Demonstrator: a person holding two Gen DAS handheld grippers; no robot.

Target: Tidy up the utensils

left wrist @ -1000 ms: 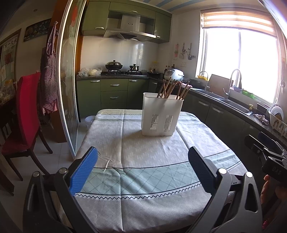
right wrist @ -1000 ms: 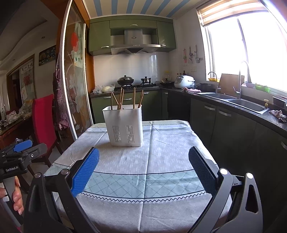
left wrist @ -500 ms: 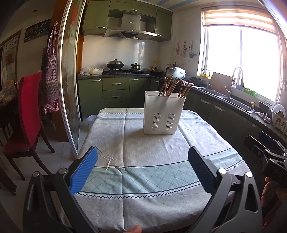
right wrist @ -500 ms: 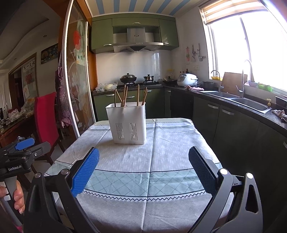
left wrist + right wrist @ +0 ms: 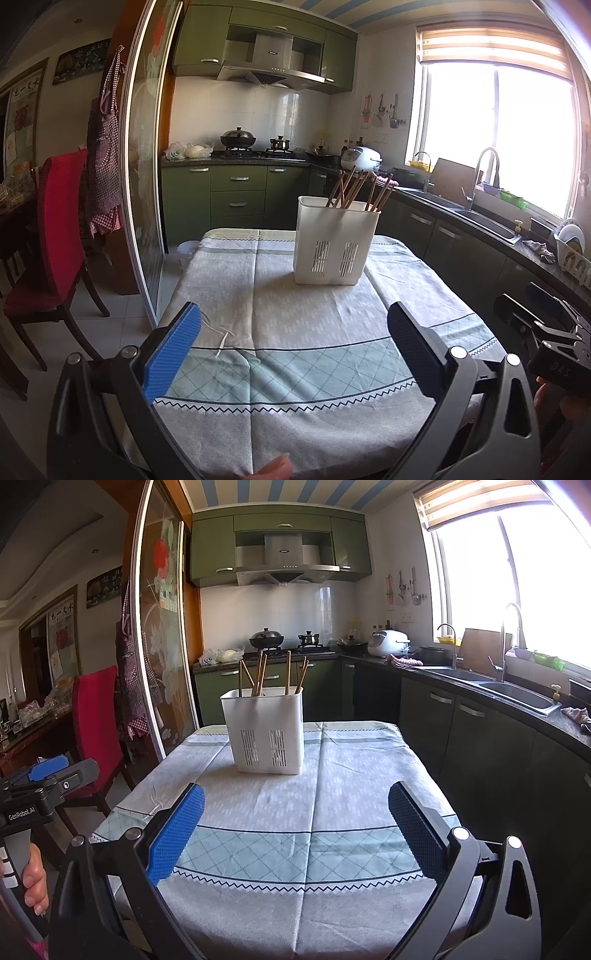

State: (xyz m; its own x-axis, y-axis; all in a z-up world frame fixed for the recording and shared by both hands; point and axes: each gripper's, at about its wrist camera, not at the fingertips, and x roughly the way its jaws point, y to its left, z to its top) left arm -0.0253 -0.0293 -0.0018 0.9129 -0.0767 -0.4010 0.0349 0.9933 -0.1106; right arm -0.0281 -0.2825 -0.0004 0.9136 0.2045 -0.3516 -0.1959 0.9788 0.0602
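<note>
Blue rubber pads line both claws, and each claw is spread wide with nothing between its fingers: the left gripper [image 5: 293, 349] low in the left wrist view, the right gripper [image 5: 295, 829] low in the right wrist view, both hanging over the near edge of the table. Compared with a second ago both views have crept forward, so the white utensil holder [image 5: 334, 245] looms a little larger and sits slightly lower in each frame; nothing on the table itself has shifted. For the task that reads as an approach towards the holder, yet it settles little: the chopsticks [image 5: 356, 190] already stand in the holder, leaning at loose angles in the middle of the frame, which would suit a sorting job nearly finished as well as one where they are about to be pulled out and regrouped. No loose utensils show on the cloth. Outward from there, the tablecloth [image 5: 295, 365] is pale grey with a green diamond band and a zigzag border, creased along its folds. Beyond, green cabinets and a stove fill the upper middle, a sink and bright window the right, a red chair [image 5: 61, 236] the left.
</note>
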